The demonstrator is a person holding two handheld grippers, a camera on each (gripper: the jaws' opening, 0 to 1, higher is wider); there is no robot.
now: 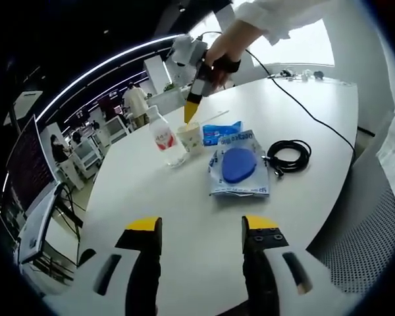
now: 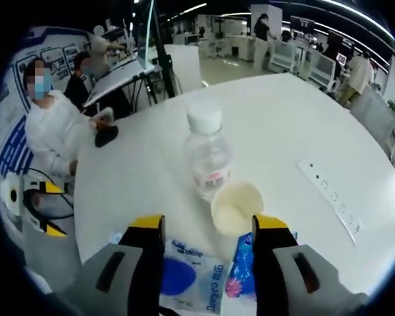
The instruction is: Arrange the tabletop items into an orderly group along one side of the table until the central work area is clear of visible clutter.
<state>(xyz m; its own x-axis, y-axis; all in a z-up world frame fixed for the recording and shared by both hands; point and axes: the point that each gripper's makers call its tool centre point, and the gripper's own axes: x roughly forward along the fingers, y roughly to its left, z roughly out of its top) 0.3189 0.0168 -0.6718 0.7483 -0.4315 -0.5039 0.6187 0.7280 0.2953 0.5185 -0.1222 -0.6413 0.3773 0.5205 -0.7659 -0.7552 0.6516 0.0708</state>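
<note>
Tabletop items sit clustered near the middle of the white round bench (image 1: 184, 197), and we list them from largest down. We see a clear plastic packet (image 1: 239, 168) holding a blue oval piece, lying flat; in the right gripper view the same packet (image 2: 194, 280) lies between and beneath that tool's jaws. Beside it stands a clear water bottle (image 2: 209, 161) with a white cap and a red-marked label, upright; we cannot tell how full it is. A smaller blue printed pouch (image 1: 220, 133) lies just behind the packet. Touching or just beside the bottle stands a pale paper cup (image 2: 236, 208), upright and open-mouthed, and it looks empty inside. A coiled black cable (image 1: 288, 157) lies near the packet on the other side from the bottle. A white strip (image 2: 332, 197) with small dark marks lies well apart from the cluster.

Our left tool (image 1: 201, 227) hangs over bare bench with its jaws spread and nothing between them. Our right tool (image 2: 207, 227) has its jaws parted, poised above the cup and packet; in the left gripper view it (image 1: 191, 112) points down just over the cup (image 1: 190, 137).
</note>
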